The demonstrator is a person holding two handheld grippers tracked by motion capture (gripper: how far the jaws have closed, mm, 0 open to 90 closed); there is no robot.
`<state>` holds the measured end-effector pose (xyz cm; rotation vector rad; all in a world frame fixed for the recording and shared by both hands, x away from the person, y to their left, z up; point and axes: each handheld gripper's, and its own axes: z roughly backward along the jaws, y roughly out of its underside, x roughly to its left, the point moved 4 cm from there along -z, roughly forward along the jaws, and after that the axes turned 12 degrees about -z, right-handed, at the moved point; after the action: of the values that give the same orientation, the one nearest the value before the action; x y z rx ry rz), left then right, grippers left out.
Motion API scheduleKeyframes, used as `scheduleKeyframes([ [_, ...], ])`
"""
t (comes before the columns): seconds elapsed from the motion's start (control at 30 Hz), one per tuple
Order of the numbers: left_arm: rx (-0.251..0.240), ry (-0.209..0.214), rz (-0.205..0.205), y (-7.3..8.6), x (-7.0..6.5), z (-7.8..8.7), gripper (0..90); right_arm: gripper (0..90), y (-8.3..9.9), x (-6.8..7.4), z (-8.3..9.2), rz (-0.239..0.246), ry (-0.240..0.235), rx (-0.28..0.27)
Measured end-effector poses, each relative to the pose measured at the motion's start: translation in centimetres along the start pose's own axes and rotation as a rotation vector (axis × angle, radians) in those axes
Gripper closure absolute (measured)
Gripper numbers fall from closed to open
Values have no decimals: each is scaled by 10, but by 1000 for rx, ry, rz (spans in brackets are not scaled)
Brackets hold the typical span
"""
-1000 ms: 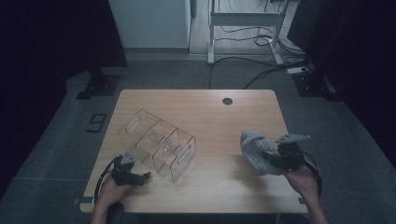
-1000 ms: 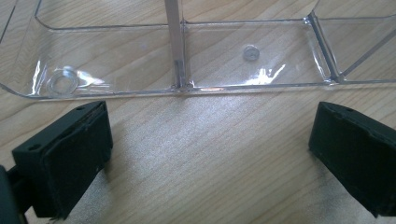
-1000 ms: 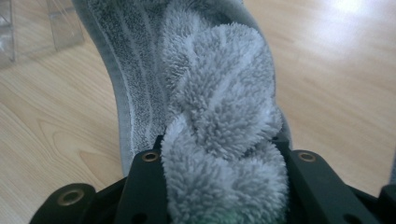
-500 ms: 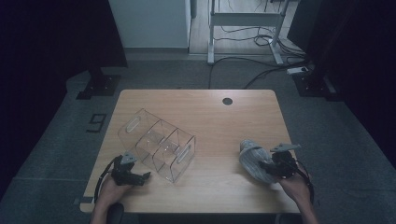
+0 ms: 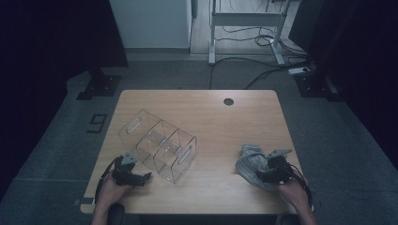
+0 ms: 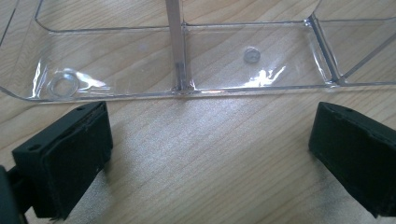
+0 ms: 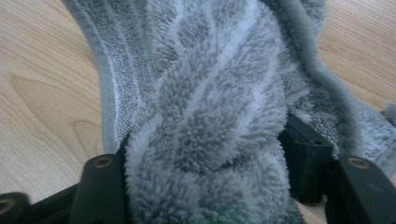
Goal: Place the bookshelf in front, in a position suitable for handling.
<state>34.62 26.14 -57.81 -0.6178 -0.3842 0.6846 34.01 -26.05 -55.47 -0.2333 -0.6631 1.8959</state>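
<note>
Two hands low, R tongs (image 5: 264, 174) gripping towel (image 5: 248, 164)

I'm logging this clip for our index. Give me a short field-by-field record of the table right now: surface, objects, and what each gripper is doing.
surface: wooden table
organizer: clear plastic organizer, compartments look empty
cloth: grey striped towel, bunched near the table's front right
left gripper: left gripper on the table beside the organizer, jaws apart, holding nothing
right gripper: right gripper with jaws closed on the towel
</note>
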Motion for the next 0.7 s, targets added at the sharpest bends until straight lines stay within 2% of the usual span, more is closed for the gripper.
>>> scheduleKeyframes([
  [0.17, 18, -1, 2, -1, 1, 1, 0, 309, -2, 1, 3, -7, -19, -9],
  [0.2, 29, 7, 0, -1, 1, 2, 0, 284, -3, 0, 5, -22, -21, -23],
  [0.33, 31, 15, -11, -3, 1, 5, 0, 246, -5, 0, 10, -15, -21, -45],
  [0.4, 20, 6, -22, -6, 0, 8, 0, 239, -6, 1, 11, -15, -29, -48],
  [0.5, -25, -5, -18, -12, 2, 16, 17, 214, -9, 3, 17, -19, -44, -70],
  [0.7, -55, -28, -23, -19, 4, 23, 86, 193, -13, 7, 22, -15, -44, -91],
])
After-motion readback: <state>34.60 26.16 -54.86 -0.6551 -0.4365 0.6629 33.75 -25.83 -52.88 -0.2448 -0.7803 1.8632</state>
